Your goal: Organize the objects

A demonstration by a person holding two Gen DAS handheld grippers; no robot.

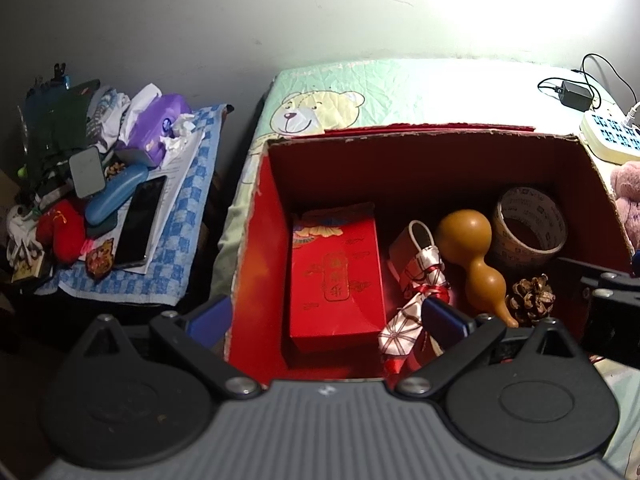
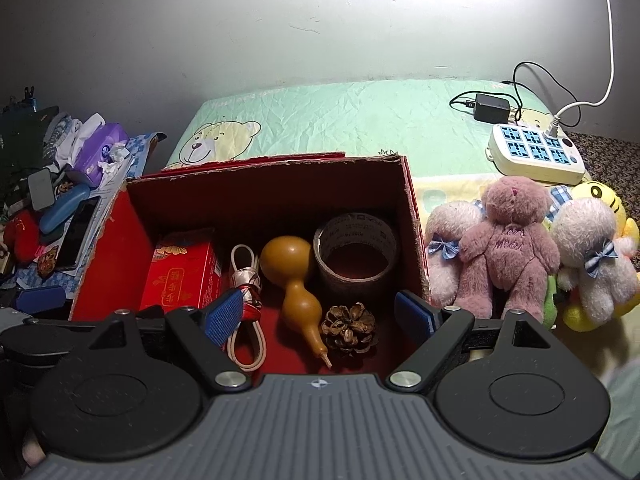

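On the far left, a side table [image 1: 132,280] under a blue checked cloth carried a loose heap: a purple tissue pack [image 1: 154,128], a blue case [image 1: 116,192] and a dark phone [image 1: 140,220], piled rather than sorted, and probably waiting their turn. The left gripper [image 1: 326,314] hung over the near left edge of the red cardboard box [image 1: 256,248] with its jaws spread wide and nothing between them. Inside the box, things lay flat in a row, seemingly packed side by side to use the floor: a red gift packet [image 1: 334,272] with gold characters too small to read, a folded patterned cloth tied with red ribbon [image 1: 416,292], a brown gourd [image 1: 476,256] on its side, a pine cone [image 1: 530,300] near the front wall, and a tape roll [image 1: 528,228] in the back right corner, whose printing could not be made out. The right gripper [image 2: 320,316] hovered above the gourd and pine cone, likewise wide and empty. To the right of the box, still outside it, plush toys [image 2: 508,248] huddled on the bear-print bedsheet [image 2: 340,120]; the pink bear bore stitched writing, illegible. Behind them sat a white power strip [image 2: 536,154].
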